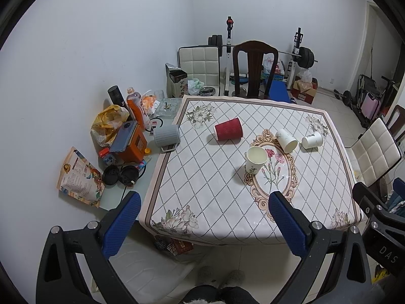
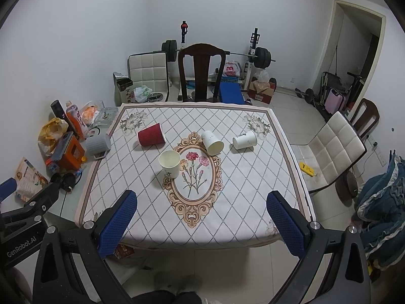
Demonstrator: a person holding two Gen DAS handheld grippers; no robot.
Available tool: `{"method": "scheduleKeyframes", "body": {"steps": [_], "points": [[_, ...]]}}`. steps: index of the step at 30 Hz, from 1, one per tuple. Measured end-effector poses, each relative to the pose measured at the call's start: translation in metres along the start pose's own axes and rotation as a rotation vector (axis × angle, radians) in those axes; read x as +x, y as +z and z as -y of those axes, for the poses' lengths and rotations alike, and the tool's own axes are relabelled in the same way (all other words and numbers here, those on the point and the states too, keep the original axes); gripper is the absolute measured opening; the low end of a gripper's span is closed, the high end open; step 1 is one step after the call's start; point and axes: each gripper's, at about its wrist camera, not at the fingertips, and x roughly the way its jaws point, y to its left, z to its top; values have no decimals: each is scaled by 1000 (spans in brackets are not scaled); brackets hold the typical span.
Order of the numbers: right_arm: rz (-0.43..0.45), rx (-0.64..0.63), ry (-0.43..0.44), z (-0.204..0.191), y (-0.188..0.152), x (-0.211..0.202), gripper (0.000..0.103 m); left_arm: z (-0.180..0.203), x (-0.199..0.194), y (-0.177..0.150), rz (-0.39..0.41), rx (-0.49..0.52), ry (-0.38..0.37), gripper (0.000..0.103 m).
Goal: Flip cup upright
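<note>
On the table: four paper cups sit on a diamond-patterned tablecloth (image 2: 227, 190) with a floral medallion at its centre.
Upright cup: a cream paper cup (image 2: 169, 164) stands mouth-up at the medallion's 9 o'clock edge.
Tipped cups: a red ribbed cup (image 2: 151, 134) lies on its side toward 10 o'clock; a white cup (image 2: 212, 142) lies at the medallion's 1 o'clock rim; a second white cup (image 2: 244, 139), with a dark mark that may be an arrow, lies further toward 2 o'clock.
Off the cloth: a grey mug (image 2: 98, 145) rests on its side at 9 o'clock, beside bottles and snack packets.
Left gripper (image 1: 203, 224): blue pads spread wide, holding nothing, held back over the table's near edge at 6 o'clock, well apart from every cup.
Right gripper (image 2: 201, 221): pads equally wide, empty, also at the near edge.
Step in hand: judged to be the approach to a tipped cup, none yet reached.
Doing it well: come in low with the pads straddling the cup wall near mid-height, close gently because thin paper crushes and rolls, then rotate mouth-up and set the base flat before releasing.
</note>
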Motion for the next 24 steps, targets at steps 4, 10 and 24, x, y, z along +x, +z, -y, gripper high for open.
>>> {"method": "scheduleKeyframes", "body": {"steps": [4, 10, 24], "points": [[0, 0, -1, 0, 0, 0, 103, 0, 0, 0, -1, -2, -3, 103], [1, 0, -3, -1, 0, 0, 103, -2, 0, -1, 1, 1, -2, 103], [0, -2, 0, -3, -2, -2, 103, -3, 0, -2, 0, 1, -5, 103]]}}
